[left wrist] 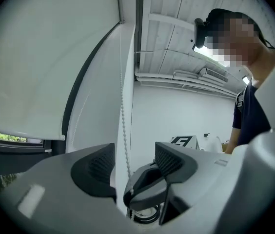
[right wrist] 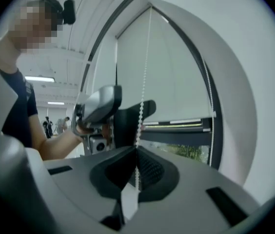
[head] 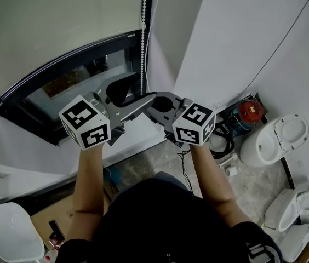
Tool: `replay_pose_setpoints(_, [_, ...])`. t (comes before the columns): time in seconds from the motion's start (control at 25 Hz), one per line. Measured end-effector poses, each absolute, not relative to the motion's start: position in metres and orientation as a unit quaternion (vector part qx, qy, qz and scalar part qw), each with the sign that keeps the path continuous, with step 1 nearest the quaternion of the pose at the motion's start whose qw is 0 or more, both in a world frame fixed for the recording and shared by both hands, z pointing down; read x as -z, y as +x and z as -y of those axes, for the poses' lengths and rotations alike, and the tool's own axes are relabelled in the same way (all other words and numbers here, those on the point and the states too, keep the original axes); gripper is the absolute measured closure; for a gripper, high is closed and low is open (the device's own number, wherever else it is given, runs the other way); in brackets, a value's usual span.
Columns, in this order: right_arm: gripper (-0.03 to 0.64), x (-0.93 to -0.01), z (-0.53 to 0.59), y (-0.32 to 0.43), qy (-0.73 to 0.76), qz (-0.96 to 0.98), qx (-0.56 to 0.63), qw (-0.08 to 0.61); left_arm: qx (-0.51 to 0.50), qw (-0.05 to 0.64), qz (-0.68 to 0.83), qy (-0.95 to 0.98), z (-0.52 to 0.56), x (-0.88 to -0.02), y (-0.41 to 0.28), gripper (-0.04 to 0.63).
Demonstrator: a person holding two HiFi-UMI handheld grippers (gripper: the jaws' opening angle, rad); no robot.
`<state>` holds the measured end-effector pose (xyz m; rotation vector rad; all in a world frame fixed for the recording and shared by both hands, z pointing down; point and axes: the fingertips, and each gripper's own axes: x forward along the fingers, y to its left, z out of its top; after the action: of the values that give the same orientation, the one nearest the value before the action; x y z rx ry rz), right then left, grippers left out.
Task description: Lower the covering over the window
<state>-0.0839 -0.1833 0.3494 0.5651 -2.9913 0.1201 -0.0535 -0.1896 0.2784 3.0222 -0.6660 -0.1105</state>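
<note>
R gripper point(right wrist: 136, 152) jaws pinched shut on bead chain point(head: 144, 15), top centre of head view. L gripper point(left wrist: 130, 162) jaws wide, chain between them (not pressed). Blind point(head: 56, 21) upper left, window point(head: 72, 84) partly bare below.

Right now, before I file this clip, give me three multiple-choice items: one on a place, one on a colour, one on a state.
1. Where does the bead chain run at the left gripper? A between its parted fingers; B outside both fingers; C nowhere near it.
2. What colour is the bead chain? A black; B white; C red.
3. How is the right gripper? A wide open; B shut on the bead chain; C shut on nothing.
Answers: 1 A: it hangs free between them. 2 B: white beads in every view. 3 B: its fingers meet with the chain pinched between them.
</note>
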Motion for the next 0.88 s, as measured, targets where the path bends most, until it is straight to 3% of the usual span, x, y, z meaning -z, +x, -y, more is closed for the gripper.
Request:
replay_pose_setpoints(0.08, [0.603,-0.373,0.181,-0.086,0.184,0.978,-0.044,0.084,0.032,0.027,0.206,0.978,0.191,-0.285,-0.052,0.344])
replay_pose_setpoints(0.24, [0.603,-0.396,0.176,-0.088,0.176,0.978,-0.084,0.071,0.027,0.047,0.207,0.977,0.192,-0.293,-0.052,0.402])
replay_pose_setpoints(0.44, [0.603,-0.437,0.177,-0.086,0.179,0.971,-0.087,0.134,0.023,0.061,0.219,0.974,0.198,-0.3,-0.054,0.46])
replay_pose_setpoints(0.64, [0.603,-0.474,0.17,-0.089,0.173,0.965,-0.106,0.169,0.029,0.065,0.218,0.973,0.2,-0.301,-0.056,0.494])
replay_pose_setpoints(0.88, [0.603,-0.483,0.168,-0.089,0.168,0.965,-0.119,0.164,0.029,0.07,0.231,0.97,0.201,-0.299,-0.057,0.516])
